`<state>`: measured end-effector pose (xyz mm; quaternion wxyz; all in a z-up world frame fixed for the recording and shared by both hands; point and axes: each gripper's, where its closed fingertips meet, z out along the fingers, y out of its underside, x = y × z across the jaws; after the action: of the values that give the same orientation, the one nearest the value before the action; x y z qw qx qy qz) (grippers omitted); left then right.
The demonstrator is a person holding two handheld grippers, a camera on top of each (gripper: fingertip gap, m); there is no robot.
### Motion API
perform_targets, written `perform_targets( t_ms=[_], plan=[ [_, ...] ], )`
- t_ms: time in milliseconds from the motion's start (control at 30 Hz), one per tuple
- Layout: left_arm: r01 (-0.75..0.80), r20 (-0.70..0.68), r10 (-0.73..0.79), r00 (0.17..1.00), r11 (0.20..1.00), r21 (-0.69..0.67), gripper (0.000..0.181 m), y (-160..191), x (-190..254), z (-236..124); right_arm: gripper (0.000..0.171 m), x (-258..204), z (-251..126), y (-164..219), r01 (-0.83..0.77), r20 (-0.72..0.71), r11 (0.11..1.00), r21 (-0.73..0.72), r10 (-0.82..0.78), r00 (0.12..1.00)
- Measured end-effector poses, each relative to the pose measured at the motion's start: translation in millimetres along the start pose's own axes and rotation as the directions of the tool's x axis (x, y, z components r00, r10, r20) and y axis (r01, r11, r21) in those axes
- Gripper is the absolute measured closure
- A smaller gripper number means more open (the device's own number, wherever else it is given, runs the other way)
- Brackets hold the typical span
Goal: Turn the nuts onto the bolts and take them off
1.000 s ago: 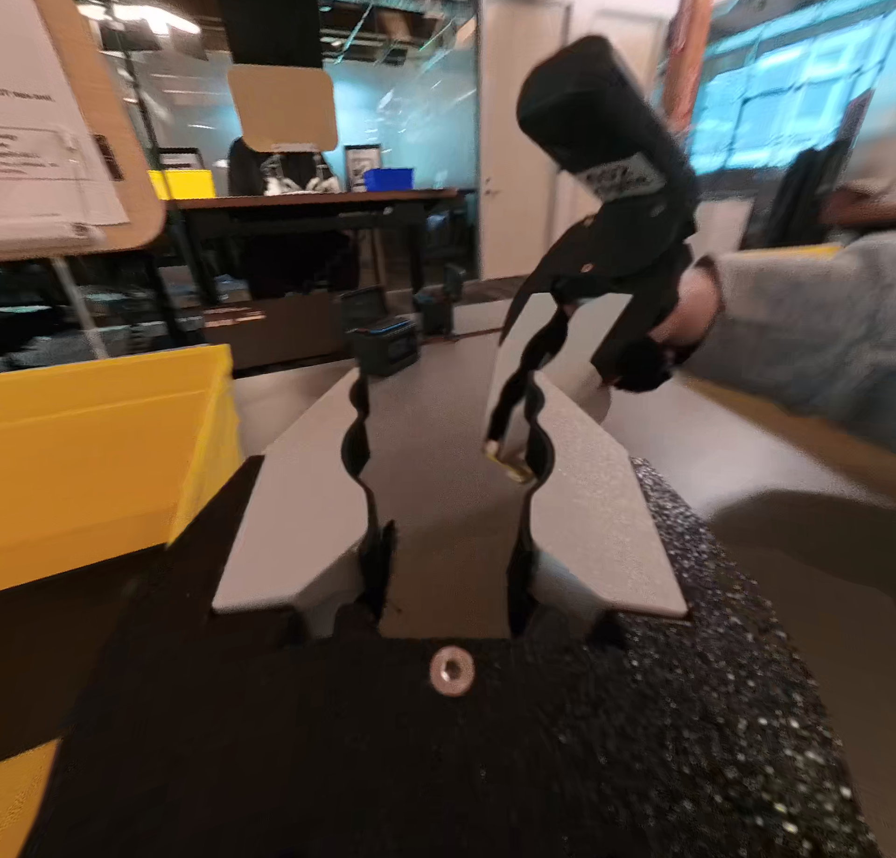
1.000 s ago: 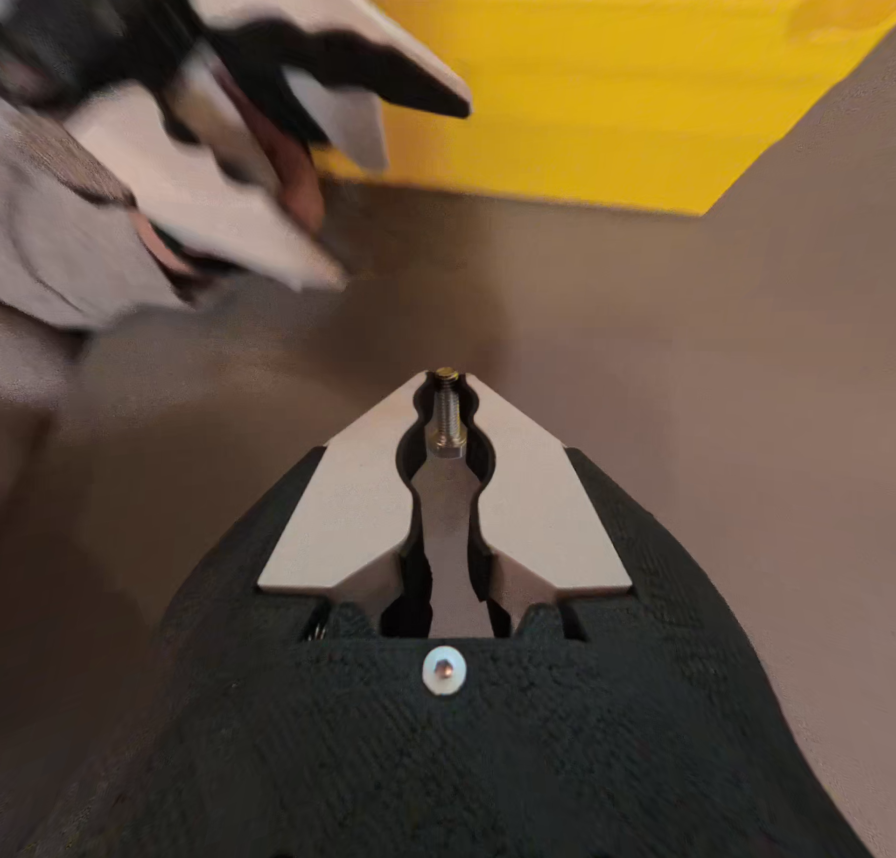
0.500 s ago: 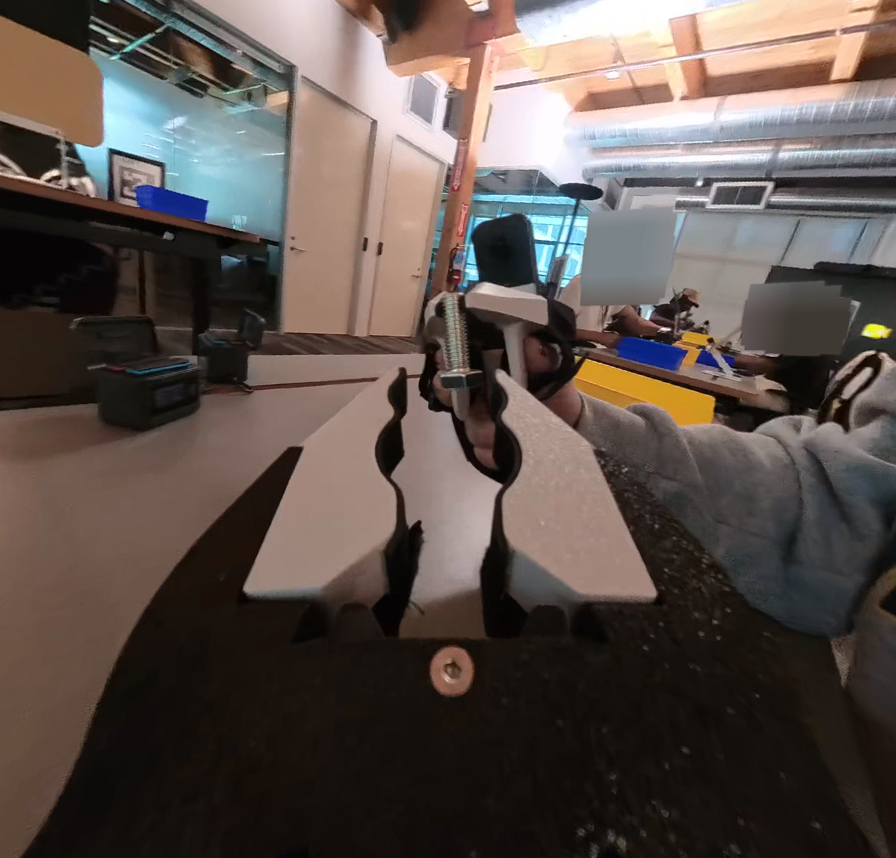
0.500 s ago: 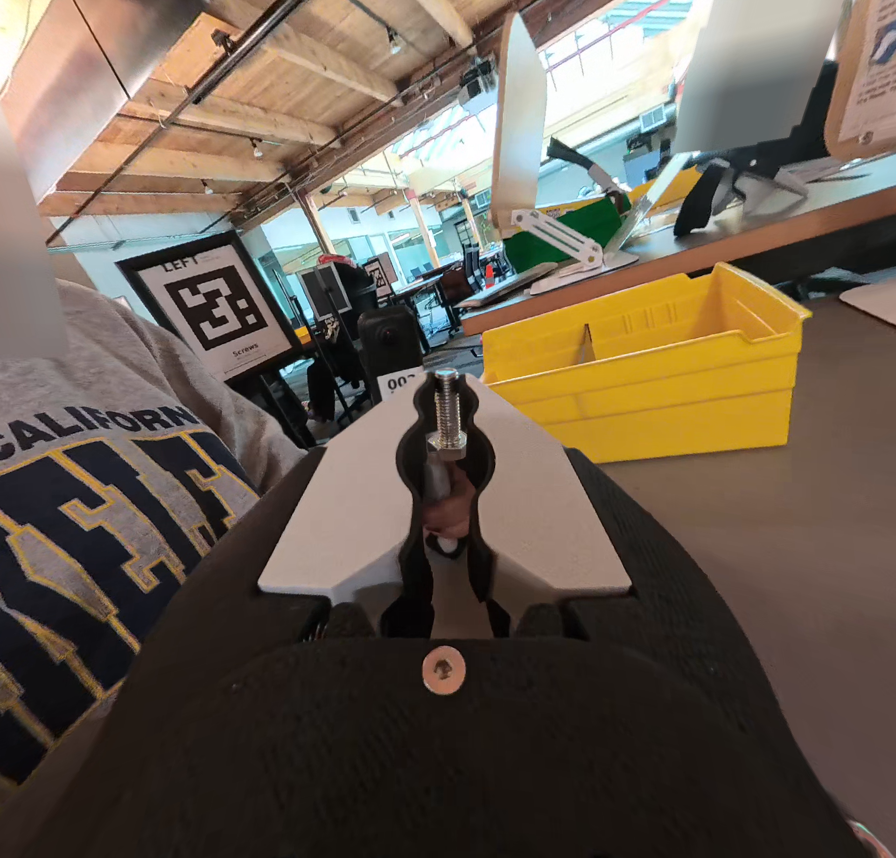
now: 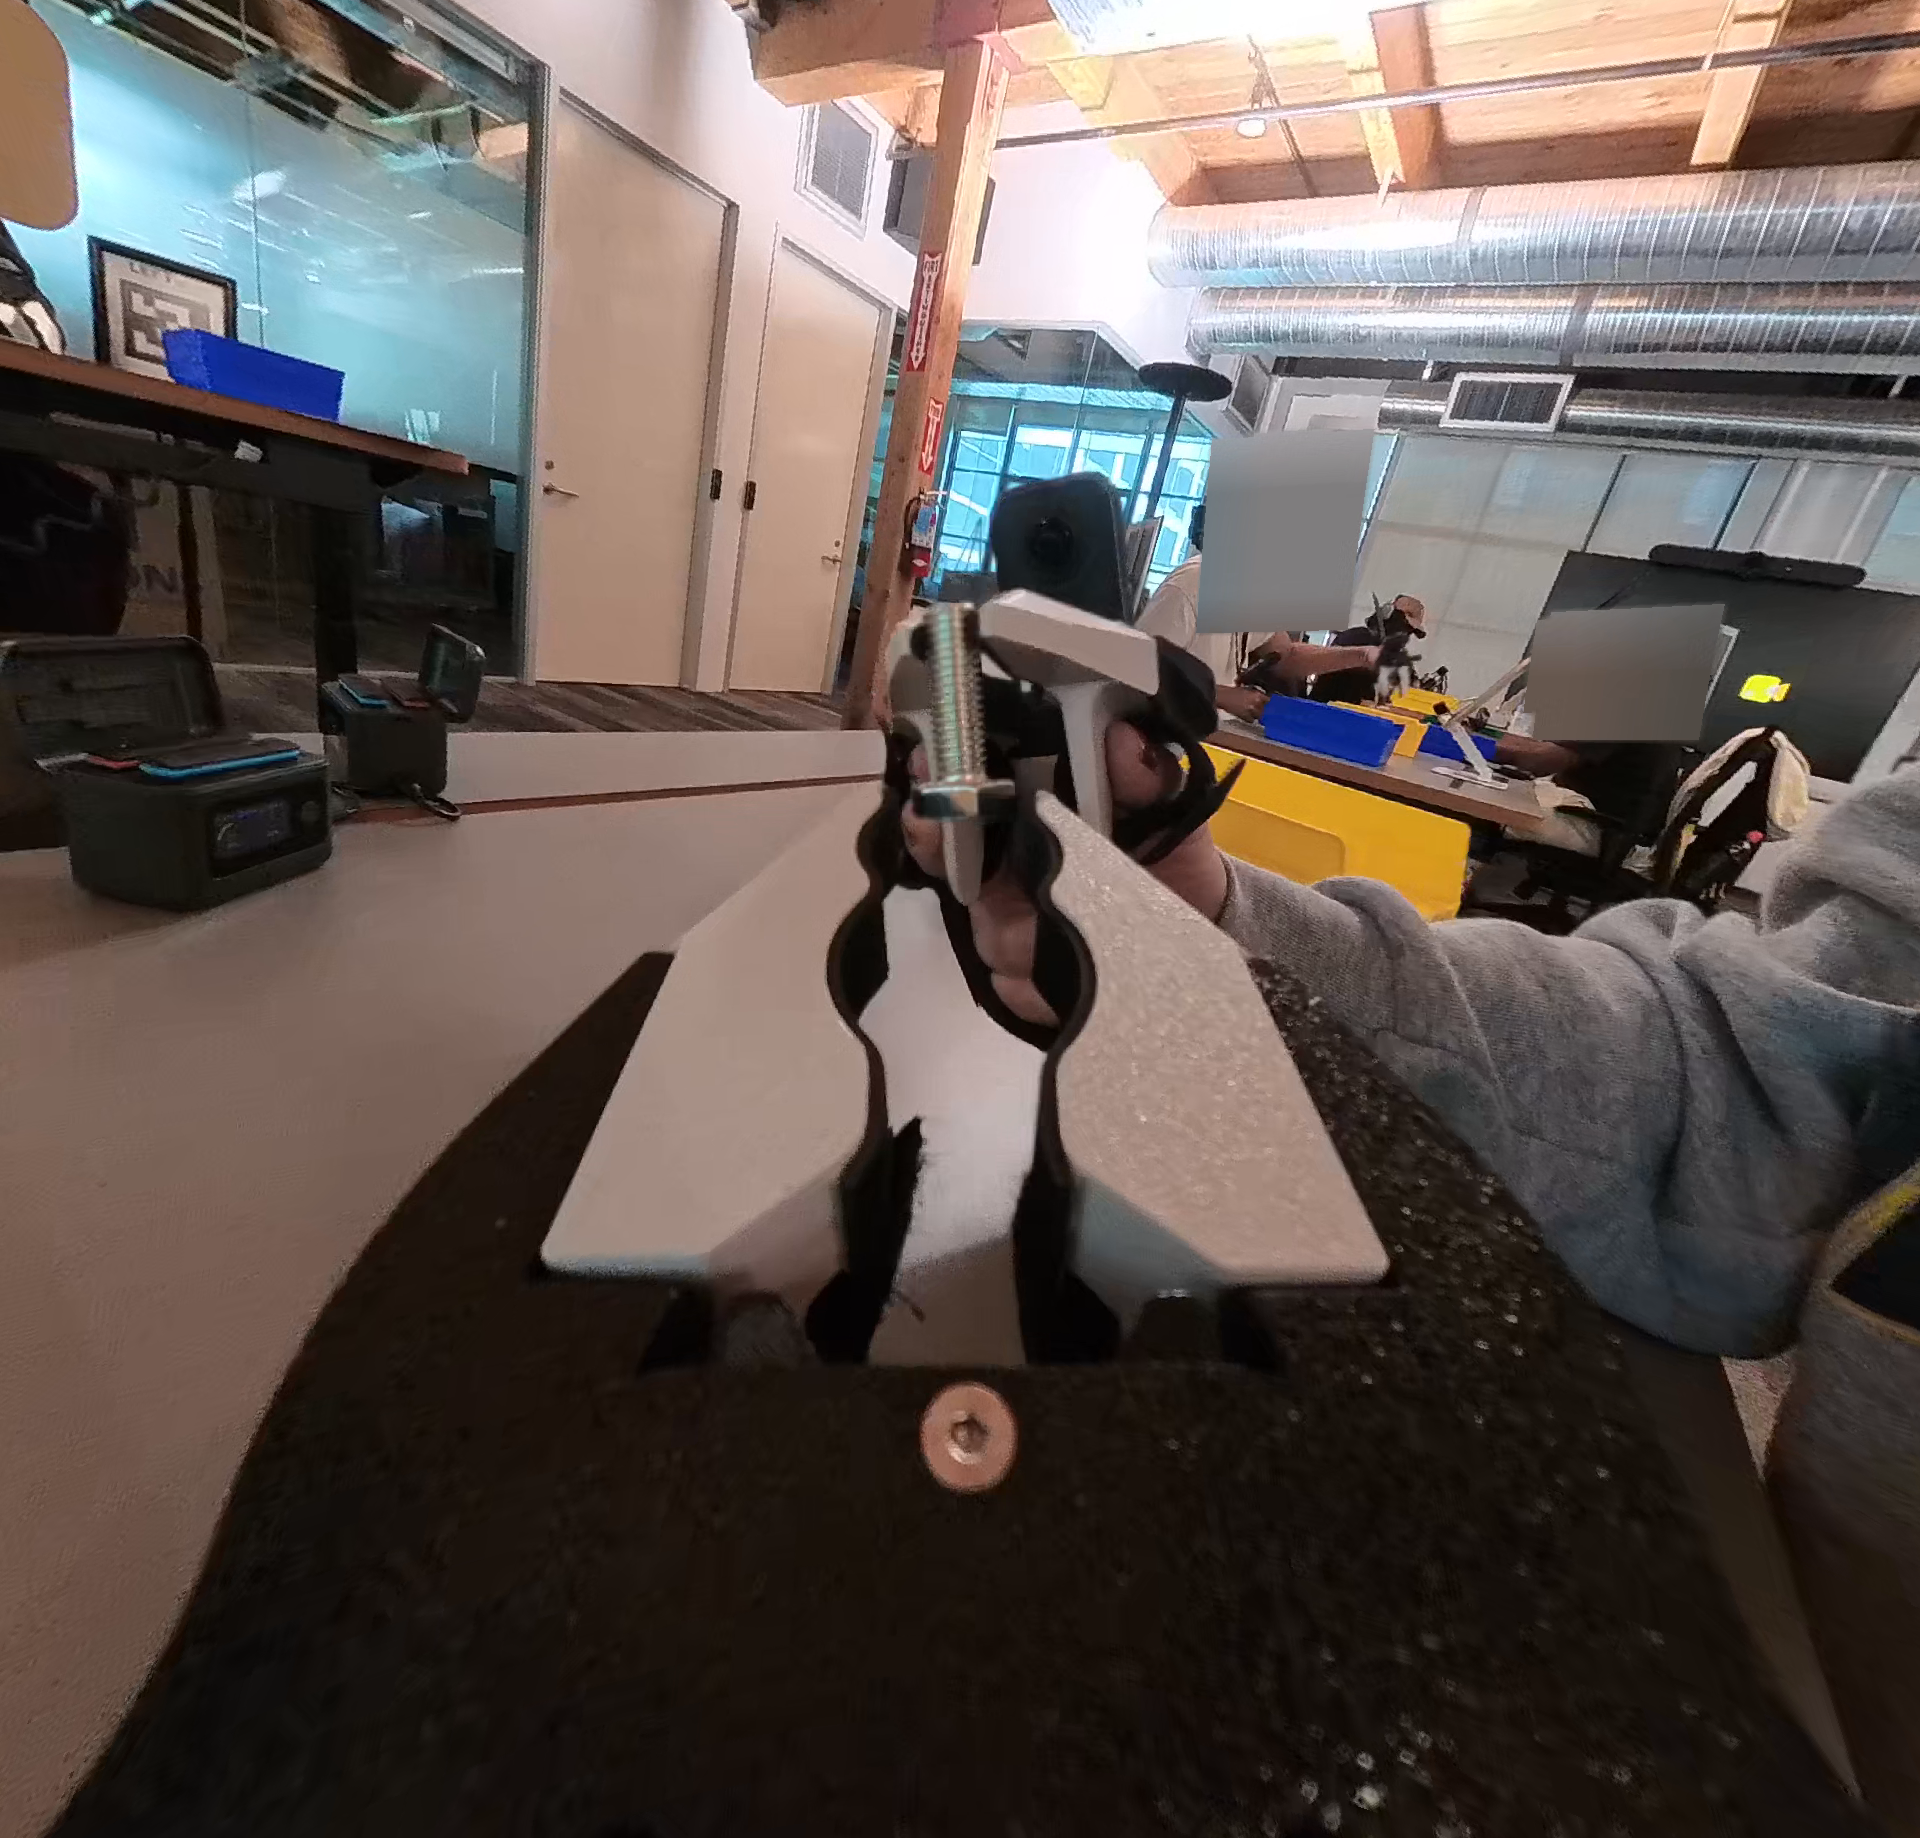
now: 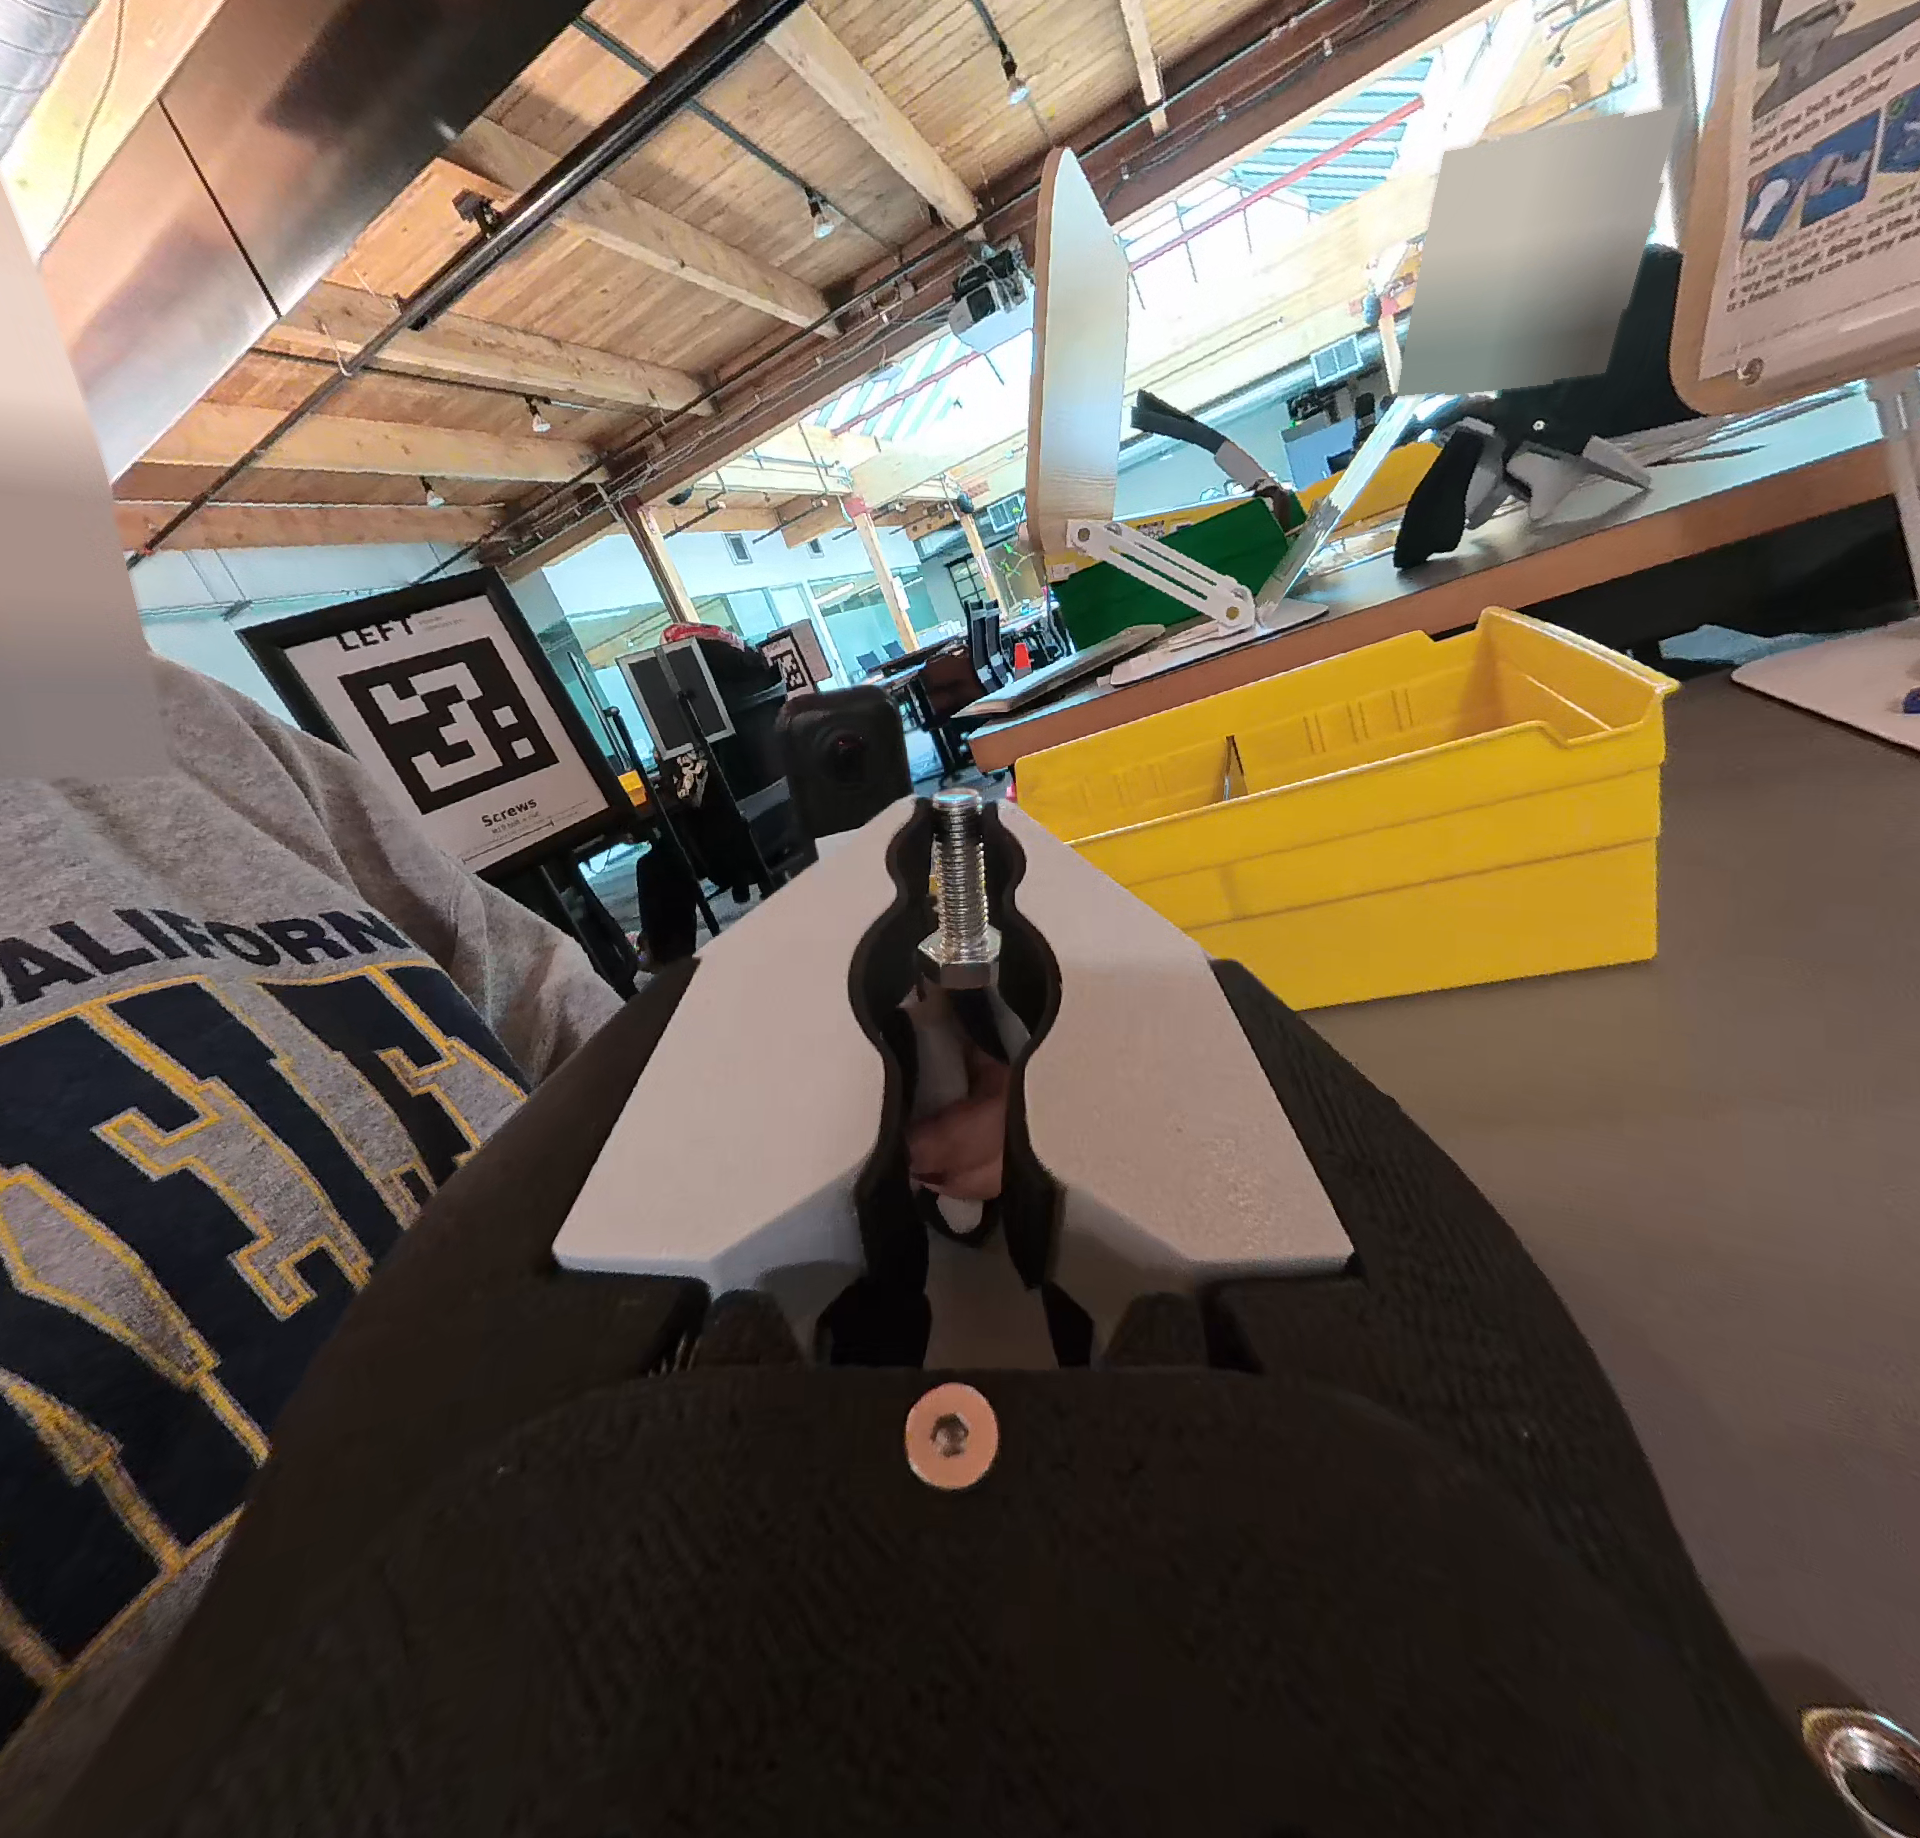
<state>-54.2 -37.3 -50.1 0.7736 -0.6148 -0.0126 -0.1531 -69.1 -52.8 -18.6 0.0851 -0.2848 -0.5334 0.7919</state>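
My right gripper is shut on a silver bolt, held upright between its fingertips with the thread end up. A hex piece, nut or bolt head, sits at the bolt's lower end. In the left wrist view the right gripper faces me with the bolt and the hex piece right at my left gripper's tips. My left gripper is open and empty; the hex piece lies between its tips without touching them. A hand holds the right gripper.
A yellow bin stands on the dark table to the right. A small metal ring lies at the near right edge. Black cases stand on the table at the left. A grey sweatshirt is close on the left. The tips of both grippers are at nearly the same place.
Both grippers have swung up from pointing down at the table to level. The right one has brought the bolt upright in front of my left tips. My left jaws stand closer together.
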Motion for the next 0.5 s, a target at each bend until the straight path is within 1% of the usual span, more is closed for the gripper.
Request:
perform_targets(
  t_ms=[500],
  plan=[
    [-0.001,-0.015,0.001,1.000,1.000,-0.010,0.165,5.5,4.6,8.6,0.163,-1.2,-9.5,1.1,0.027,-0.006,0.999,0.020,-0.027,1.000]
  ],
)
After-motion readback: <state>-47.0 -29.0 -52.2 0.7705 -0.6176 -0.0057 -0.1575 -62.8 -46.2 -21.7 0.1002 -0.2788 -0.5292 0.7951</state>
